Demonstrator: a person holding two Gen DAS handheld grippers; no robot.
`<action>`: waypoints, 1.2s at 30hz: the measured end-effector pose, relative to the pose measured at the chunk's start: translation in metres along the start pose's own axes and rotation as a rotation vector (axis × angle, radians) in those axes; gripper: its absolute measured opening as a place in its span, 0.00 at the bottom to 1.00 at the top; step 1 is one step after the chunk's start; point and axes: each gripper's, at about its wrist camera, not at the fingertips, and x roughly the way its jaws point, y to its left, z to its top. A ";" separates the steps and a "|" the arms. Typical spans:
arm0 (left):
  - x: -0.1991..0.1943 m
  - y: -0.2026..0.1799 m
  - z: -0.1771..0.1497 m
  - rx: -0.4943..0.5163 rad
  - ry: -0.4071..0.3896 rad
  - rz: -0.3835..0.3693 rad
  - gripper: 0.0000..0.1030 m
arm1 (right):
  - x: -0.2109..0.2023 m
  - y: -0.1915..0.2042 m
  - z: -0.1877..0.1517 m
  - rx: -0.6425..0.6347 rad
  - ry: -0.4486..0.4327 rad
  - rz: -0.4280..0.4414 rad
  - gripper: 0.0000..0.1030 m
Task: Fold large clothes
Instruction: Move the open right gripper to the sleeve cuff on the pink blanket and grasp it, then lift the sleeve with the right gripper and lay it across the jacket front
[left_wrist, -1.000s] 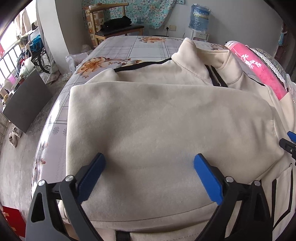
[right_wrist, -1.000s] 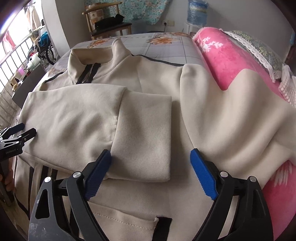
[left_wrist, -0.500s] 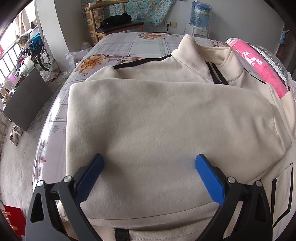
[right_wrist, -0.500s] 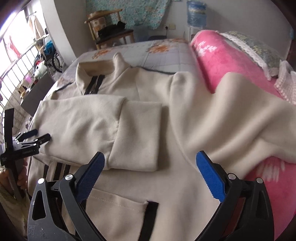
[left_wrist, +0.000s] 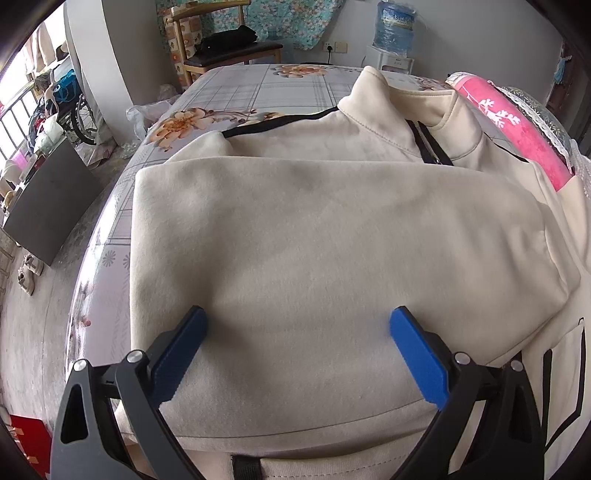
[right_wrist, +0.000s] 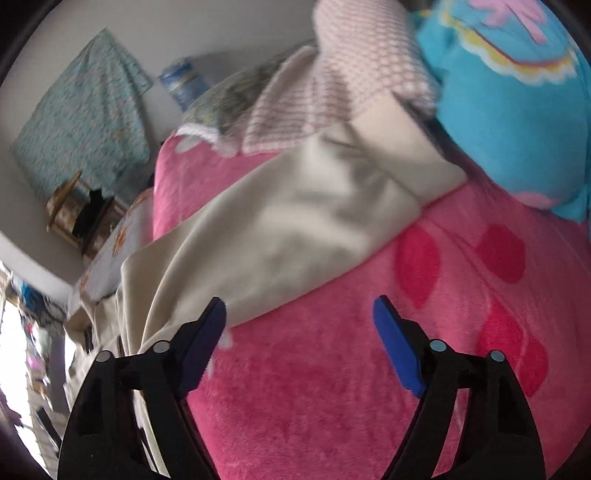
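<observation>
A cream sweatshirt (left_wrist: 332, 236) with black trim lies on the bed, its collar at the far side, one sleeve folded flat across its chest. My left gripper (left_wrist: 295, 332) hovers open just above that folded sleeve, nothing between its blue pads. In the right wrist view the other sleeve (right_wrist: 295, 229) drapes up over a pink blanket (right_wrist: 369, 387), its cuff near a blue plush. My right gripper (right_wrist: 299, 325) stands over the blanket beside this sleeve. Its jaws are closing, with only the blanket showing between them, and the picture is tilted and blurred.
The floral bedsheet (left_wrist: 236, 99) shows beyond the collar. A wooden chair (left_wrist: 225, 48) with a dark bag and a water dispenser (left_wrist: 393, 33) stand by the back wall. A blue plush (right_wrist: 517, 99) and a pink checked cloth (right_wrist: 351, 81) lie on the blanket.
My right gripper has swung quickly to the right and rolled, from over the sweatshirt's chest to the far sleeve on the pink blanket. The left gripper has stayed put.
</observation>
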 end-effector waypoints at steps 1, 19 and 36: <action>0.000 0.000 0.000 -0.001 0.000 0.000 0.95 | 0.002 -0.014 0.005 0.047 0.003 -0.012 0.69; -0.001 0.000 0.000 0.004 -0.012 -0.005 0.95 | 0.033 -0.098 0.045 0.441 -0.078 0.076 0.33; 0.000 -0.001 0.001 0.008 -0.009 -0.007 0.95 | -0.141 0.026 0.068 -0.007 -0.443 0.154 0.03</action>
